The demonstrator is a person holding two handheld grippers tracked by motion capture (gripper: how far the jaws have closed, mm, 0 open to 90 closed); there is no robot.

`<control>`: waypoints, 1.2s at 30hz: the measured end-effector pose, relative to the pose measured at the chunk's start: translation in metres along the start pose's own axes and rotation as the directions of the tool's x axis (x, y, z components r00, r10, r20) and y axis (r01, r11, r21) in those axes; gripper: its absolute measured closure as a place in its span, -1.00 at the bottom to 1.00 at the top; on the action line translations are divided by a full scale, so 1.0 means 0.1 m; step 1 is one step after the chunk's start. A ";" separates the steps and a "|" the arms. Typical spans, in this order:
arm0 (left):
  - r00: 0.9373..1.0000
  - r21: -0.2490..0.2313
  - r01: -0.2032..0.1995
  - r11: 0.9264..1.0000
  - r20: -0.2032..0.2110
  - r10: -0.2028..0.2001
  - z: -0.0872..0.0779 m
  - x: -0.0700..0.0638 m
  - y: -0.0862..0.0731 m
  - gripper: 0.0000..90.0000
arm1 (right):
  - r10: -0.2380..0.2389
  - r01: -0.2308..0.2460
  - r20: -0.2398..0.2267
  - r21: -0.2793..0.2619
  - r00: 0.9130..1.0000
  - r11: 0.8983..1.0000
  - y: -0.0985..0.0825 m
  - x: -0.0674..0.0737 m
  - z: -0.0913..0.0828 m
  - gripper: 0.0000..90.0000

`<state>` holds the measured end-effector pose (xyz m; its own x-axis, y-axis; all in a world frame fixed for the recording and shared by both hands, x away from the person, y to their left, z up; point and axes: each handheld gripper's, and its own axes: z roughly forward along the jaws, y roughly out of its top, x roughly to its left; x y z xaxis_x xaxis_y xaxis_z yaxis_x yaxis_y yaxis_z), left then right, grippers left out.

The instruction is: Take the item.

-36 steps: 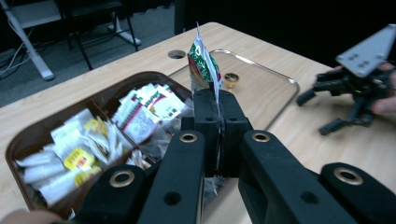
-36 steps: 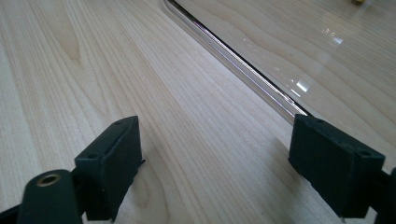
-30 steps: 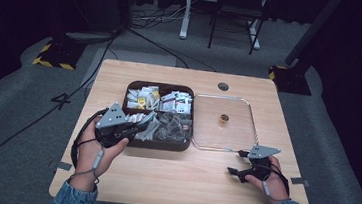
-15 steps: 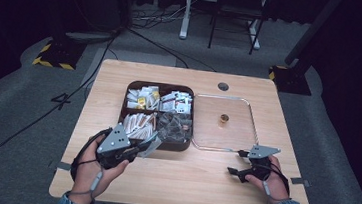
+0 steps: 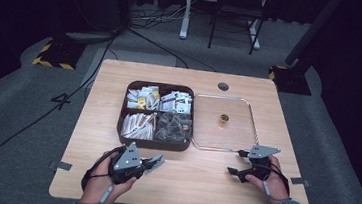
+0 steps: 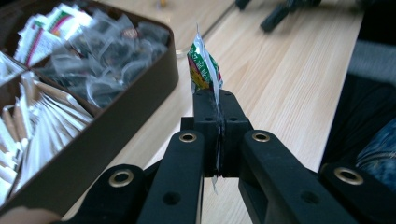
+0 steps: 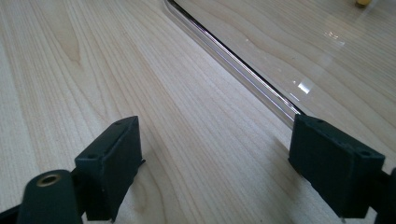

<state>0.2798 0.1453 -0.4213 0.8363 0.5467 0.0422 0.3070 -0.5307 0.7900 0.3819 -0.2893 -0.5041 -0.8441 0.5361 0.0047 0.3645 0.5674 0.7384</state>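
A pale wooden bench stands on a grey carpeted floor in a dark room, with cables trailing across the carpet and the legs of a desk and a chair behind it. On the bench sit a brown four-part box packed with sachets and, touching its right side, a clear tray holding one small gold-coloured thing. The left tongs sit low over the near edge of the bench, just in front of the box, closed tight on a flat sachet. The left gripper view makes out the sachet's green, red and yellow print and its silvery edge standing up out of the pinched jaws, beside the box's rim; from the high view it is a pale scrap. The right tongs rest near the tray's front corner, jaws wide apart with nothing between them. The right gripper view brings out the wood grain and the tray's shiny rim running past one jaw.
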 end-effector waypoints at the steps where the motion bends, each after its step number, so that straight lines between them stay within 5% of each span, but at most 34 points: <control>1: 1.000 0.008 -0.007 1.000 0.005 0.007 0.03 -0.01 -0.01 0.97 | 0.000 0.000 0.000 0.000 1.000 1.000 0.00 0.00 0.00 -0.62; 10: 0.997 0.074 -0.076 0.994 0.028 0.074 0.23 -0.10 -0.06 0.97 | 0.000 0.000 0.000 0.000 1.000 1.000 0.00 0.00 0.00 -0.62; 22: 0.992 0.123 -0.081 0.989 0.111 0.067 0.33 -0.19 -0.11 0.96 | 0.000 0.000 0.000 0.000 1.000 1.000 0.00 0.00 0.00 -0.62; 30: 0.970 0.142 -0.030 0.989 0.245 -0.005 0.39 -0.23 -0.14 0.73 | 0.000 0.000 0.000 0.000 1.000 1.000 0.00 0.00 0.00 -0.62; 36: 0.946 0.120 0.016 0.993 0.321 -0.054 0.44 -0.25 -0.14 0.16 | 0.000 0.000 0.000 0.000 1.000 1.000 0.00 0.00 0.00 -0.62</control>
<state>0.2743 0.1107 -0.4607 0.9198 0.3379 -0.1994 0.3730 -0.5958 0.7113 0.3819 -0.2893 -0.5041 -0.8442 0.5361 0.0046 0.3644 0.5675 0.7383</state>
